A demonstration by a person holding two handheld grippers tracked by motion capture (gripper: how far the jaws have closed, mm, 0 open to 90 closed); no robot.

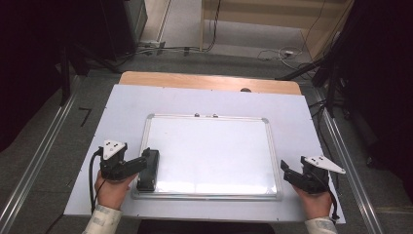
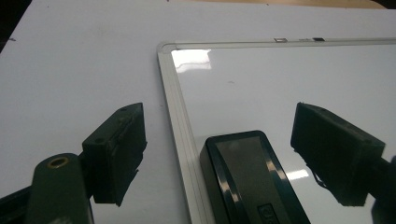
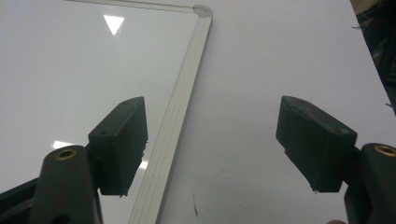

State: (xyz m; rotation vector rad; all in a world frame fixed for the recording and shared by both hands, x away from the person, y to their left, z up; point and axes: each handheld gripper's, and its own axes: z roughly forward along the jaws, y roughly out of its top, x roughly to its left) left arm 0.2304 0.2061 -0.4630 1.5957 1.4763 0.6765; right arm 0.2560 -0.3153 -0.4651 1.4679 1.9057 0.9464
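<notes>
A white-surfaced whiteboard [image 1: 209, 151] with a silver frame lies flat on a white sheet [image 1: 122, 112]. A black eraser [image 1: 148, 170] rests on its near left corner, just inside the frame. My left gripper [image 1: 141, 163] is at that corner. In the left gripper view the left gripper [image 2: 218, 112] stands open, and the eraser [image 2: 247, 177] lies low between the jaws with a gap on each side. My right gripper [image 1: 286, 171] is at the board's right edge. In its own view the right gripper [image 3: 212, 102] is open over the frame [image 3: 180, 102], holding nothing.
The white sheet [image 3: 261, 56] covers most of a wooden table [image 1: 209, 80], whose far edge shows. Two small clips [image 1: 205, 115] sit on the board's far frame. Cables [image 1: 277, 53] and dark stands are on the floor beyond the table.
</notes>
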